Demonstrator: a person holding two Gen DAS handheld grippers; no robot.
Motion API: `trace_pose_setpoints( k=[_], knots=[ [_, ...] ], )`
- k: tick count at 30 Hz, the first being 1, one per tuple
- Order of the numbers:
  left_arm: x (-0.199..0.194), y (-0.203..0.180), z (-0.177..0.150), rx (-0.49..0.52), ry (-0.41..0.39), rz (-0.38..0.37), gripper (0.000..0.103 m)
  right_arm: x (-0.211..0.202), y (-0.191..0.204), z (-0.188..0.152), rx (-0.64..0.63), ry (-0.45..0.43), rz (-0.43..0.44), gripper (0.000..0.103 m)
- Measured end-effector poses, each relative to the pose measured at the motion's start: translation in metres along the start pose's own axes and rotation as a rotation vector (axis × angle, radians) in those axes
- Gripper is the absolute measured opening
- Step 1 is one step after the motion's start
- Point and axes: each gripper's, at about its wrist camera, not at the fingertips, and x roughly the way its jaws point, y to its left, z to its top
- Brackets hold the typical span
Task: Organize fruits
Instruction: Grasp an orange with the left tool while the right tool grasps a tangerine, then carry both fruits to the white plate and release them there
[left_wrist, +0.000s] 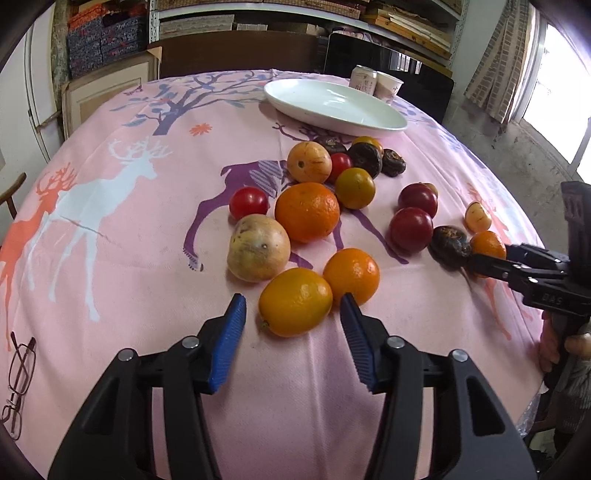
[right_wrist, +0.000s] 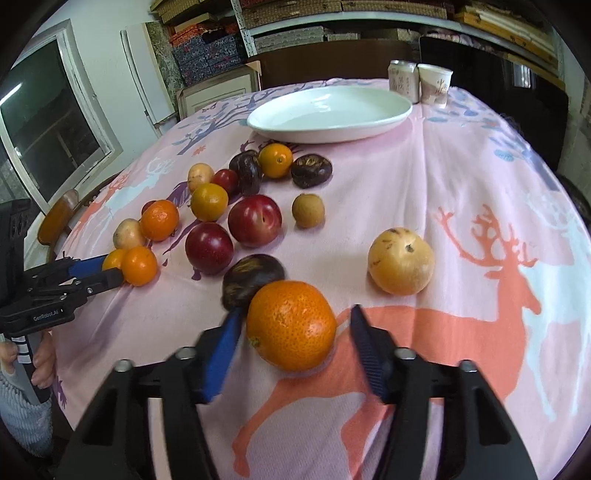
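The left gripper (left_wrist: 293, 321) brackets a yellow-orange round citrus fruit (left_wrist: 294, 302) at the near edge of the pile, a gap showing beside each blue pad. The right gripper (right_wrist: 293, 334) frames a pitted round orange tangerine (right_wrist: 291, 325), its left pad touching, its right just clear. Both fruits lie on the pink deer-print tablecloth (right_wrist: 424, 192); the white oval plate (right_wrist: 280, 134) sits far, bare.

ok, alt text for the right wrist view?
The right gripper brackets an orange on a pink deer-print tablecloth. Plums, more oranges and dark fruits lie scattered beyond, before an empty white plate. The left gripper reaches in from the left.
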Motion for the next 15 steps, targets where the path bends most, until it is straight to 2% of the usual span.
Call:
trace_pose_setpoints(
  k=[4,8,10,14,15],
  knots=[
    [0.003,0.003,0.010,0.004,-0.023,0.020,0.054,0.000,-0.005,-0.002,0.022,-0.002,0.034,0.046],
    [0.007,0.013,0.015,-0.035,0.022,-0.045,0.053,-0.001,-0.004,-0.003,0.020,-0.005,0.035,0.046],
    [0.007,0.010,0.006,-0.024,0.046,-0.079,0.051,-0.001,-0.006,-0.003,0.027,-0.008,0.043,0.046],
    [0.007,0.001,-0.001,0.034,0.032,-0.057,0.051,0.000,-0.005,-0.003,0.024,-0.009,0.041,0.046],
    [0.008,0.000,0.001,0.035,0.033,-0.063,0.046,-0.001,-0.005,-0.003,0.024,-0.010,0.041,0.046]
  ],
)
